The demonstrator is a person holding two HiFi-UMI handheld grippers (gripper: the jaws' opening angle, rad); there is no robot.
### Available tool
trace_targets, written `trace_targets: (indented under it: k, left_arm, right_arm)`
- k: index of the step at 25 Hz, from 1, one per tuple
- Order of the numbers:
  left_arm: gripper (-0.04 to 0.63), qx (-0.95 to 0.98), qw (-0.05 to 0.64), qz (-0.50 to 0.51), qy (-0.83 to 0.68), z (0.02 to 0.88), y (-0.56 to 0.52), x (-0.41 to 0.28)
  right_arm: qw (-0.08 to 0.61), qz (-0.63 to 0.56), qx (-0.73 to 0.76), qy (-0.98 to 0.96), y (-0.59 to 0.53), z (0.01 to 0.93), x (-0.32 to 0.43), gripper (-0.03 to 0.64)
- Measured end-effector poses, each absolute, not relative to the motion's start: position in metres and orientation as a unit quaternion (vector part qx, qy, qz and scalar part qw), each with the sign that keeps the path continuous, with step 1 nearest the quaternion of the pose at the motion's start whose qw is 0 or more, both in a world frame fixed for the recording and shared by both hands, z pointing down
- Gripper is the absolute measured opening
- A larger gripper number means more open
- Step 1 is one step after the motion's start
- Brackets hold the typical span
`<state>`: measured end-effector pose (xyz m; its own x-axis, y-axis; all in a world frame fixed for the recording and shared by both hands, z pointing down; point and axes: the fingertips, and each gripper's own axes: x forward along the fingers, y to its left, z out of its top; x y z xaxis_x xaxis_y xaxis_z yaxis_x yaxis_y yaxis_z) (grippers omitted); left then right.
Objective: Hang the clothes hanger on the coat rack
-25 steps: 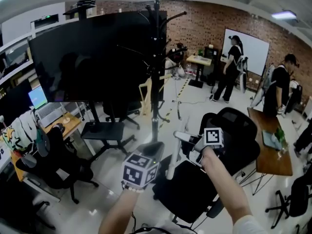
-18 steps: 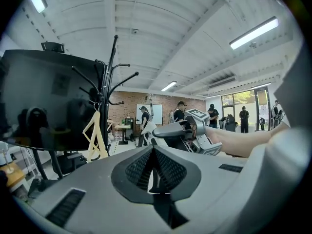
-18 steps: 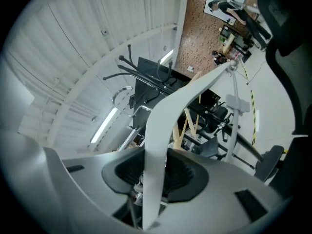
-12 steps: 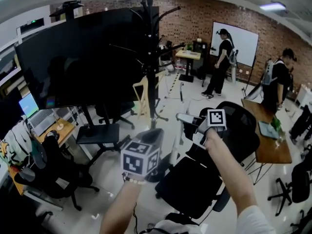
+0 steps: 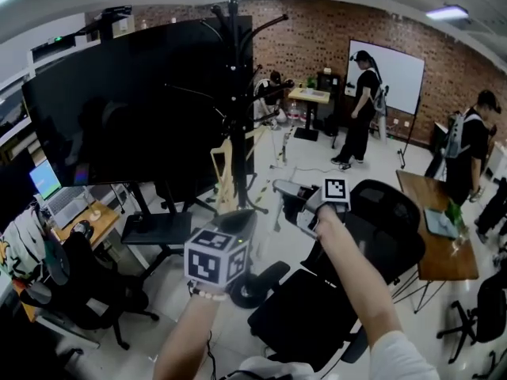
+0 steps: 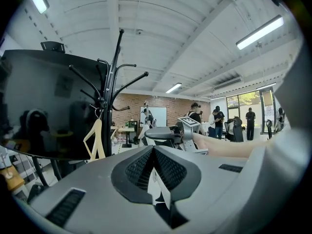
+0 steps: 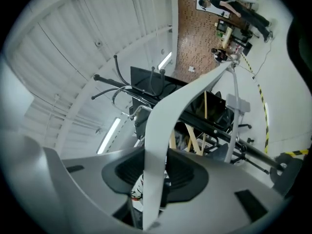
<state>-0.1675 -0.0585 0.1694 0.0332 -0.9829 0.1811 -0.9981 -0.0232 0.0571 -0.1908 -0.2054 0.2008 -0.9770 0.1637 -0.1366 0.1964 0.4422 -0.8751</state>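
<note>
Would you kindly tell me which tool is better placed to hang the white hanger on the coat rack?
Right. The right tool already grips the white clothes hanger and faces the coat rack. The left tool is shut, holds nothing and sits lower in the head view.

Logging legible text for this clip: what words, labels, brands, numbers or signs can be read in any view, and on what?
No readable text in any view.
Marker cube at left, marker cube at right: square patterns only, no letters.
Whiteboard: nothing legible.
Laptop screen: too small to read.
</note>
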Motion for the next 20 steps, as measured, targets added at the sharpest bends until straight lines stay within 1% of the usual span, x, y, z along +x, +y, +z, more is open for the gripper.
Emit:
trace_targets:
  k: [10, 20]
  left_arm:
    - [-0.008, 0.701, 0.067, 0.050, -0.708, 0.153, -0.114, -0.195]
    - [-0.008, 0.691, 0.063, 0.054, -0.718, 0.146, -0.150, -0.223]
  right_arm:
    - [0.005, -0.504, 0.140, 0.852, -0.269, 0.176, -0.251, 0.144]
    - [-0.003, -0.510, 0.151, 0.847, -0.316, 0.183, -0.293, 0.144]
